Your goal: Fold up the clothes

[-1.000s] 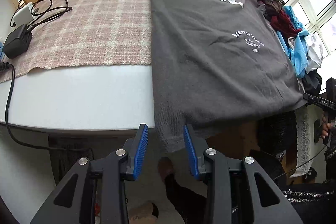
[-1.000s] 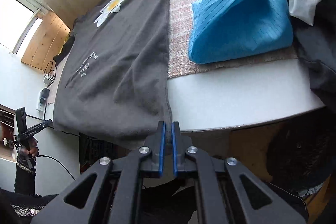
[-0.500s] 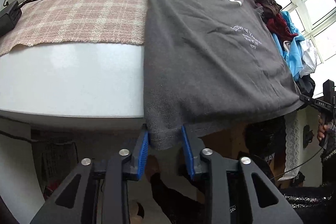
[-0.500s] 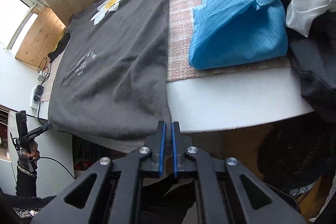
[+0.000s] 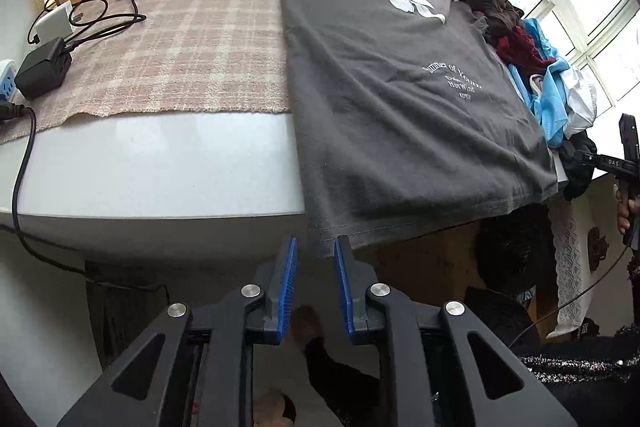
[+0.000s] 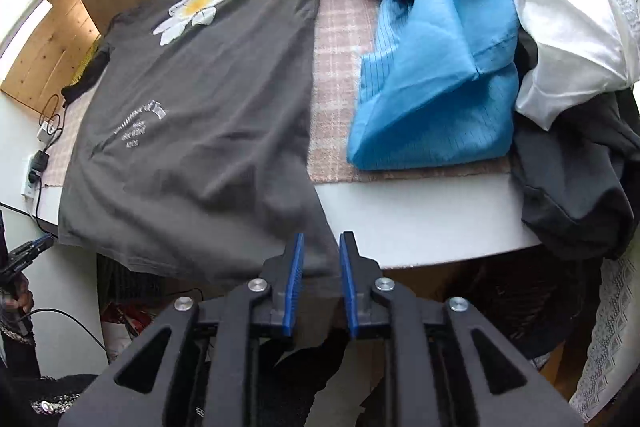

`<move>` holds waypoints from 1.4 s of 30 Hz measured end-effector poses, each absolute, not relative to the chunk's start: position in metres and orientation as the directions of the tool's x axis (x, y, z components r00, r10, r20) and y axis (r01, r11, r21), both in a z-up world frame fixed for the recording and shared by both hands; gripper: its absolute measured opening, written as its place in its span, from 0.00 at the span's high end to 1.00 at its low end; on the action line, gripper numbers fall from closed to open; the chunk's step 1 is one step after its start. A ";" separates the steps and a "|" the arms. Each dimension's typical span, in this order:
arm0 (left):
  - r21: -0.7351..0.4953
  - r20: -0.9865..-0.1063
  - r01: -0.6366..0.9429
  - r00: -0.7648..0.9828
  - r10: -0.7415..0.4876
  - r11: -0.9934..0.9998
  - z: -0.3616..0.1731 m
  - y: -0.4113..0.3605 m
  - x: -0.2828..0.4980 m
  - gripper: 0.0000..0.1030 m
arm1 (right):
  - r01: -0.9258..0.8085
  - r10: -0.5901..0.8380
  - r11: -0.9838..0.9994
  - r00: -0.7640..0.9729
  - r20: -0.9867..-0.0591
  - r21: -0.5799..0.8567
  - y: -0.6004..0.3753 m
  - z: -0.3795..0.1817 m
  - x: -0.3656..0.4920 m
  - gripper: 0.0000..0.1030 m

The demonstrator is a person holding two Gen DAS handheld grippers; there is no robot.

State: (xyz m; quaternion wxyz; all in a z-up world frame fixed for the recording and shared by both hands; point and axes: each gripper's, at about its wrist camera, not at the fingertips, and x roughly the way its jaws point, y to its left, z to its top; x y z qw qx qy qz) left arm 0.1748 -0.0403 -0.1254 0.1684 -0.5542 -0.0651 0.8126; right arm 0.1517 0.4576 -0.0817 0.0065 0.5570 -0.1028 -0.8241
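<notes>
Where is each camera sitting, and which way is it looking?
Left wrist: sits on the left tongs, below the table edge, looking up across the dark grey daisy-print T-shirt; the open blue-padded tongs and a hand show.
Right wrist: sits on the right tongs at the shirt's other hem corner, facing the bright blue garment; open tongs show.
Both share the T-shirt.
</notes>
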 end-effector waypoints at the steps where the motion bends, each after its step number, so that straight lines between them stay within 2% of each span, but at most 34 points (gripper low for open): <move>1: -0.290 -0.876 -0.210 -0.335 0.347 -0.934 -0.121 -0.038 0.175 0.82 | -0.095 -0.136 -0.977 -0.404 -0.904 0.189 0.458 -0.070 0.141 0.73; 4: -0.292 -0.864 -0.245 -0.348 0.365 -0.924 -0.105 -0.024 0.171 0.82 | -0.049 -0.152 -0.979 -0.461 -0.874 0.196 0.458 -0.039 0.095 0.73; 9: -0.375 -0.810 -0.422 -0.283 0.513 -0.825 -0.090 0.086 0.149 0.79 | 0.068 -0.142 -0.990 -0.472 -0.870 0.125 0.454 -0.023 -0.003 0.73; 12: -0.396 -0.794 -0.505 -0.232 0.562 -0.767 -0.092 0.159 0.139 0.79 | 0.094 -0.129 -0.991 -0.436 -0.891 0.098 0.462 -0.044 -0.064 0.58; 14: -0.387 -0.799 -0.537 -0.210 0.563 -0.749 -0.096 0.201 0.134 0.79 | 0.109 -0.159 -0.986 -0.400 -0.902 0.126 0.468 -0.065 -0.101 0.58; 18: -0.400 -0.815 -0.512 -0.180 0.550 -0.760 -0.107 0.255 0.116 0.79 | 0.119 -0.213 -0.976 -0.336 -0.917 0.183 0.480 -0.106 -0.162 0.58; 23: -0.442 -0.825 -0.401 -0.170 0.540 -0.802 -0.124 0.281 0.101 0.79 | 0.178 -0.246 -0.963 -0.269 -0.931 0.203 0.485 -0.140 -0.202 0.58; 24: -0.448 -0.826 -0.387 -0.167 0.539 -0.806 -0.126 0.285 0.100 0.79 | 0.200 -0.269 -0.955 -0.259 -0.928 0.220 0.484 -0.143 -0.205 0.64; 25: -0.453 -0.825 -0.381 -0.164 0.541 -0.806 -0.127 0.290 0.101 0.79 | 0.226 -0.296 -0.944 -0.252 -0.921 0.242 0.484 -0.144 -0.206 0.89; 26: -0.458 -0.824 -0.375 -0.161 0.543 -0.806 -0.128 0.294 0.102 0.79 | 0.252 -0.325 -0.931 -0.245 -0.913 0.264 0.484 -0.143 -0.206 0.97; 28: -0.467 -0.823 -0.363 -0.154 0.546 -0.806 -0.130 0.304 0.103 0.79 | 0.279 -0.351 -0.921 -0.298 -0.888 0.271 0.496 -0.131 -0.205 0.97; 30: -0.476 -0.823 -0.353 -0.144 0.549 -0.806 -0.132 0.316 0.105 0.75 | 0.279 -0.370 -0.918 -0.338 -0.865 0.283 0.512 -0.124 -0.204 0.98; 32: -0.484 -0.823 -0.342 -0.135 0.552 -0.805 -0.134 0.328 0.107 0.75 | 0.234 -0.391 -0.915 -0.320 -0.863 0.328 0.530 -0.132 -0.208 0.98; 37: -0.497 -0.820 -0.335 -0.119 0.559 -0.800 -0.139 0.361 0.112 0.75 | 0.274 -0.408 -0.901 -0.274 -0.871 0.336 0.519 -0.141 -0.211 0.97; 39: -0.464 -0.836 -0.349 -0.131 0.533 -0.814 -0.140 0.376 0.112 0.69 | 0.263 -0.424 -0.895 -0.254 -0.869 0.360 0.519 -0.141 -0.215 0.97; 42: -0.426 -0.857 -0.333 -0.149 0.493 -0.841 -0.144 0.393 0.108 0.69 | 0.292 -0.410 -0.895 -0.244 -0.879 0.336 0.514 -0.138 -0.216 0.97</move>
